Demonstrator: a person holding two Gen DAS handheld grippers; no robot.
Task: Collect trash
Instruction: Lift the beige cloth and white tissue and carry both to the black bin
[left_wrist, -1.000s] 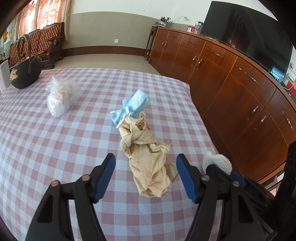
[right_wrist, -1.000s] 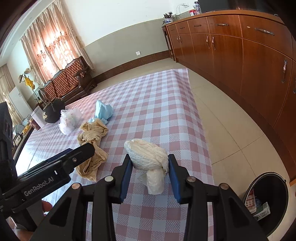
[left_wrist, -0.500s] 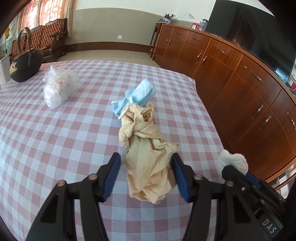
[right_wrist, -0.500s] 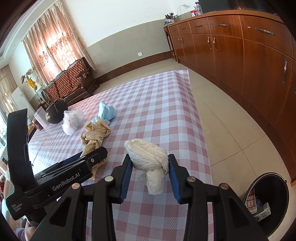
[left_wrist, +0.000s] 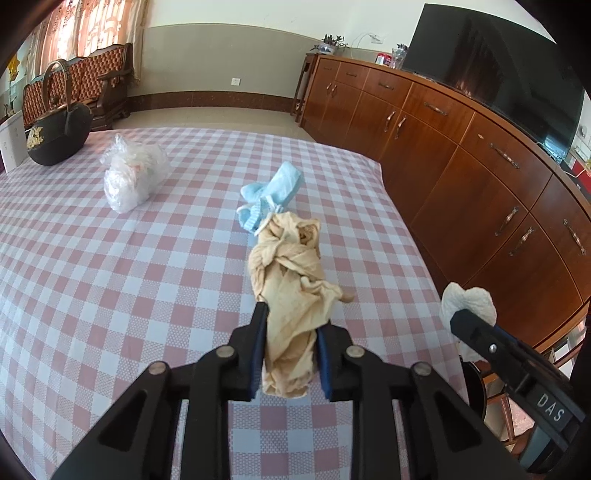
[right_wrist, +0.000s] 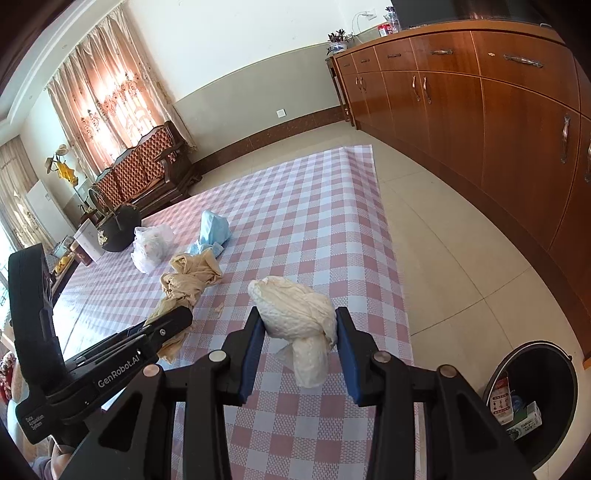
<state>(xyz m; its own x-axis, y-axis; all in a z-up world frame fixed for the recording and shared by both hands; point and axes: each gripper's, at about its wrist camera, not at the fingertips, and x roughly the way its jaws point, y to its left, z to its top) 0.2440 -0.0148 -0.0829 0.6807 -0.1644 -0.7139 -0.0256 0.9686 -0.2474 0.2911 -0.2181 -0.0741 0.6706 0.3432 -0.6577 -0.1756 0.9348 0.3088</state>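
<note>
A twisted tan cloth lies lengthwise on the checked tablecloth. My left gripper is shut on its near end, blue pads pressing both sides. A crumpled light-blue face mask touches the cloth's far end. My right gripper is shut on a crumpled white paper wad, held over the table's right edge. That wad also shows at the right of the left wrist view. The tan cloth shows in the right wrist view too, its near end hidden by the left gripper's finger.
A clear plastic bag of scraps and a black handled basket sit at the table's far left. A black bin holding cartons stands on the floor at lower right. Wooden cabinets line the right wall.
My left gripper slid forward along the tan cloth and its jaws came together on the cloth's near end. The right gripper kept hold of the white wad and barely moved.
</note>
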